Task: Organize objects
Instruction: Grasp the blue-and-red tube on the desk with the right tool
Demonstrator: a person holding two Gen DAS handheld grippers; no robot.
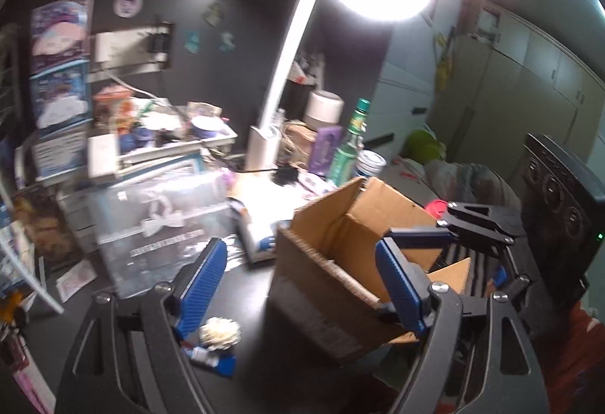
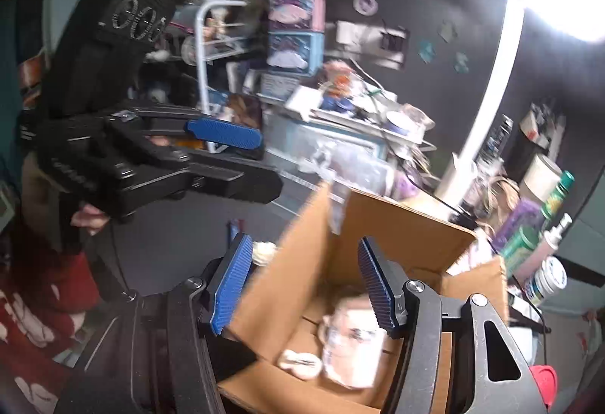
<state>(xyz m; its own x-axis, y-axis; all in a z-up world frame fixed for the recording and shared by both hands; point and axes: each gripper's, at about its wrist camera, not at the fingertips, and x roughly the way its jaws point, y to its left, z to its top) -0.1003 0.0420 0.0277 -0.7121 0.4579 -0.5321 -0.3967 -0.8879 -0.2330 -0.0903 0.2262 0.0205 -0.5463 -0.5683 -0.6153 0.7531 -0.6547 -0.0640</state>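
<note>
The step in hand looks like filling the cardboard box point(image 2: 382, 255) with loose items from the dark desk point(image 1: 242, 285). The right gripper point(image 2: 302, 285) hangs over the open box, fingers wide apart and holding nothing. The left gripper point(image 1: 298, 285) is also spread wide and empty, straddling the box's near wall. Inside the box lie 2 pale items: a clear packet point(image 2: 351, 342) and a small white lump point(image 2: 300, 361). A white flower-like thing point(image 1: 219, 334) sits on the desk just beside the left finger; picking it up probably comes next, which calls for lowering and closing around it.
</note>
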